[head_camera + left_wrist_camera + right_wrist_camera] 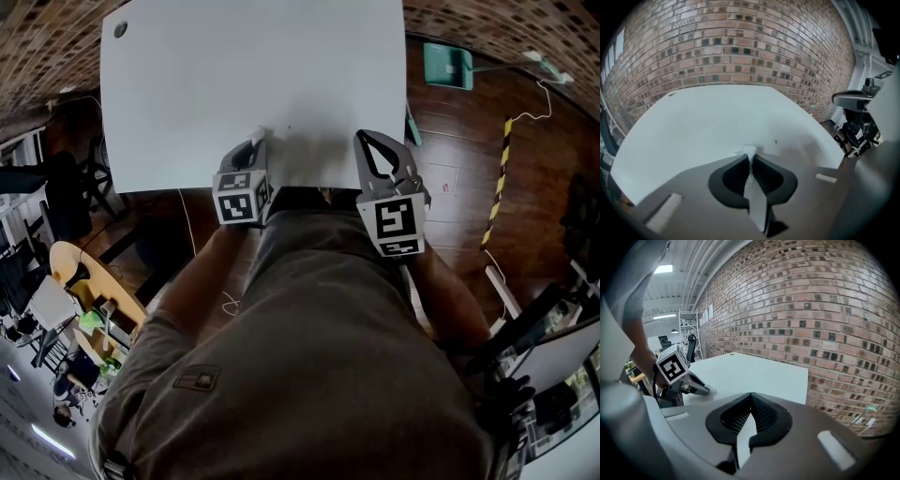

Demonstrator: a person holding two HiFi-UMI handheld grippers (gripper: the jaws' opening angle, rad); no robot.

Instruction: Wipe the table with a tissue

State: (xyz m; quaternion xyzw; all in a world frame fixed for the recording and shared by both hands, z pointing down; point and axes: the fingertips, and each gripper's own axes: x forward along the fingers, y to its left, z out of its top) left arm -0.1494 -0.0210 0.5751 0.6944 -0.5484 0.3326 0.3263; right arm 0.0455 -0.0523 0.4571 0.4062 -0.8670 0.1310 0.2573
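A white table (253, 75) fills the top of the head view. My left gripper (257, 142) rests at its near edge, shut on a small white tissue (750, 151) that pokes out past the fingertips onto the tabletop (708, 122). A tiny brown speck (776, 140) lies just beyond the tissue. My right gripper (364, 139) hovers at the same near edge to the right, jaws shut with nothing between them. In the right gripper view its closed tips (751, 395) point along the table, with the left gripper (696, 386) and its marker cube (672, 365) at left.
A brick wall (740, 42) stands behind the table. A round cable hole (120, 30) sits in the far left corner. On the wooden floor to the right are a teal dustpan (448, 66) and yellow-black tape (500, 178). An office chair (855, 117) stands at right.
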